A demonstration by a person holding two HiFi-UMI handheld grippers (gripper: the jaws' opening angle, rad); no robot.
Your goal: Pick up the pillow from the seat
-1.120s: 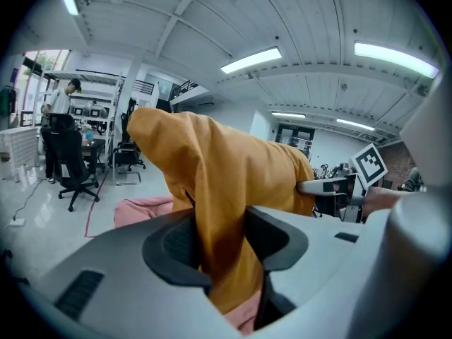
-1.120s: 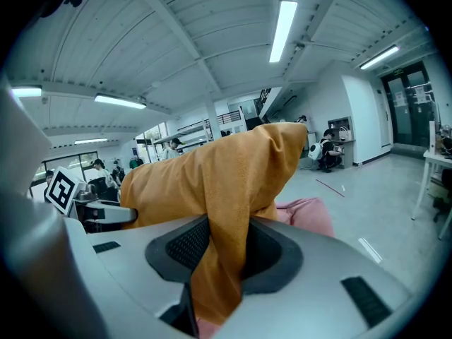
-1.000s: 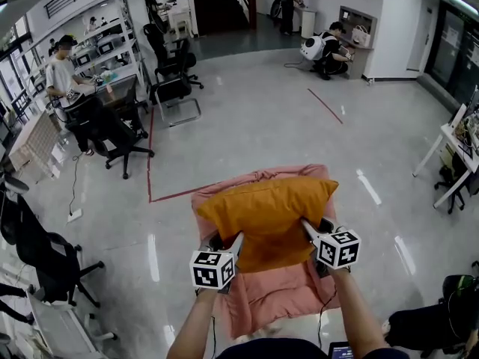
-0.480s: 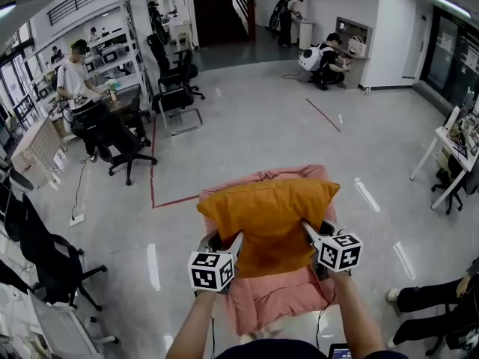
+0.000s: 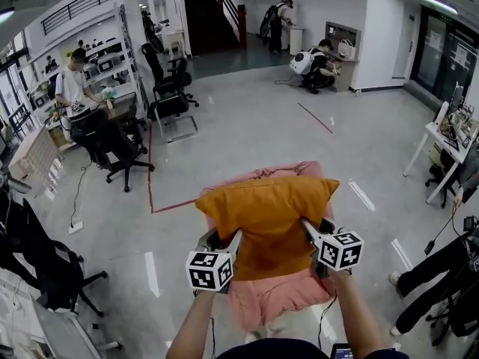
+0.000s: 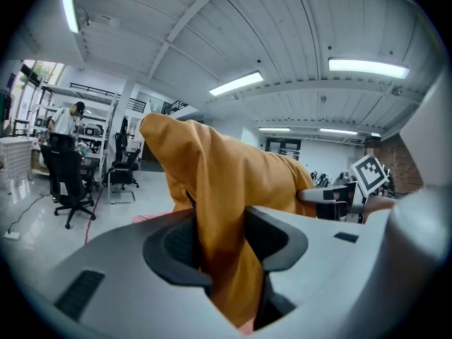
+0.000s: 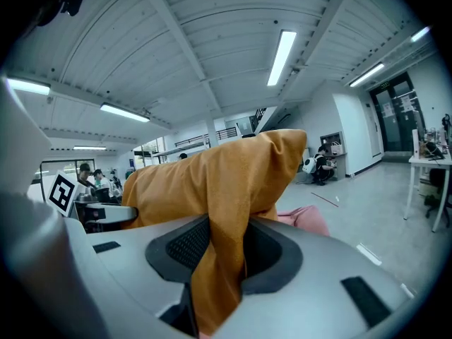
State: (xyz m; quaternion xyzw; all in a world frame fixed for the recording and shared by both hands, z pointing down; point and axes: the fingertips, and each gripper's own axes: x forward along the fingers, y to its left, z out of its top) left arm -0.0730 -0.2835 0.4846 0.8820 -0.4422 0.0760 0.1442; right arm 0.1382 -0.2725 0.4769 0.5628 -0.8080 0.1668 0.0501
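Observation:
An orange pillow (image 5: 266,219) hangs in the air above a seat draped in pink cloth (image 5: 273,298), held by its two near corners. My left gripper (image 5: 233,244) is shut on the pillow's left corner; in the left gripper view the orange fabric (image 6: 219,239) is pinched between both pads. My right gripper (image 5: 307,230) is shut on the right corner, and the right gripper view shows the fabric (image 7: 222,249) squeezed between its jaws. The pillow's lower edge hides most of the seat.
Black office chairs (image 5: 120,144) stand to the left, another (image 5: 45,268) nearer at the left edge. A white desk (image 5: 441,137) is at the right, with a person's legs (image 5: 426,283) beside it. People work at the back (image 5: 318,62). Red tape (image 5: 153,178) marks the grey floor.
Both grippers keep their hold on the pillow, almost in place. The view has shifted slightly, and a person has stepped in at the right edge.

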